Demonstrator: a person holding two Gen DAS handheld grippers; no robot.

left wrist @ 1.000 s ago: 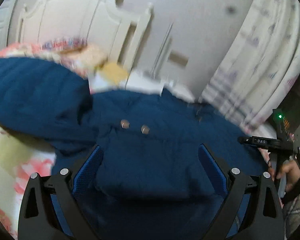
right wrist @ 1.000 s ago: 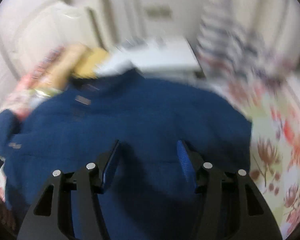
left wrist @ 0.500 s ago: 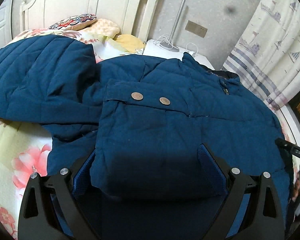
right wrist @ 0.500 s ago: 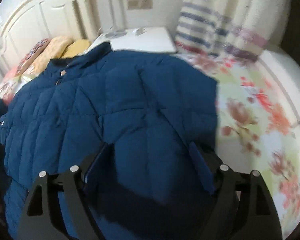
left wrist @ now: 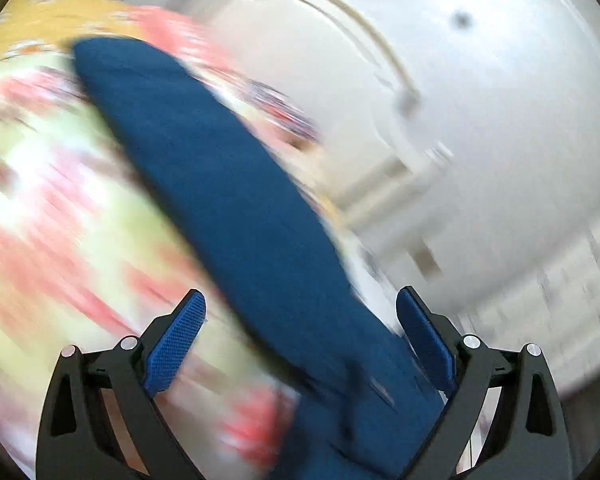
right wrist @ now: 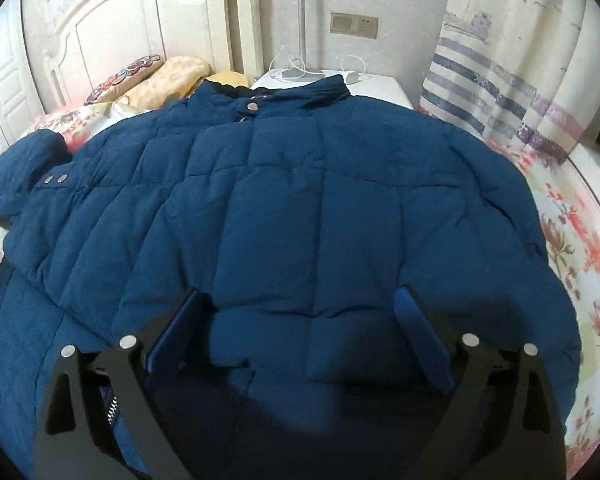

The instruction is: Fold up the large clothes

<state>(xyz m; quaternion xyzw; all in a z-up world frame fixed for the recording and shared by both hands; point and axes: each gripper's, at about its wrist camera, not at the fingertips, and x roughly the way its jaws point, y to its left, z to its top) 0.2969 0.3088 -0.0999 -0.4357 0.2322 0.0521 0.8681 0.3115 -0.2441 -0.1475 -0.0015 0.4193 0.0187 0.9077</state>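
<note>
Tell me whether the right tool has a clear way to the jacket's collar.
Probably yes: the right tool stands open over the blue jacket, and nothing lies between it and the collar at the far edge.

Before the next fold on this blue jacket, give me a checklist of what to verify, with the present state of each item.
1. Jacket spread flat on the bed: ok, the body lies broadly flat on the floral sheet.
2. Right gripper released: ok, its jaws have just been opening and stand wide over the jacket's lower part, pads not pressing.
3. Left gripper free: ok, jaws wide; a blue strip of the jacket passes between them, unclamped.
4. Left sleeve laid in: not ok, it bulges out past the side.
5. Collar closed: ok, it looks snapped.
6. Left view sharp enough to aim: not ok, heavily blurred.
</note>
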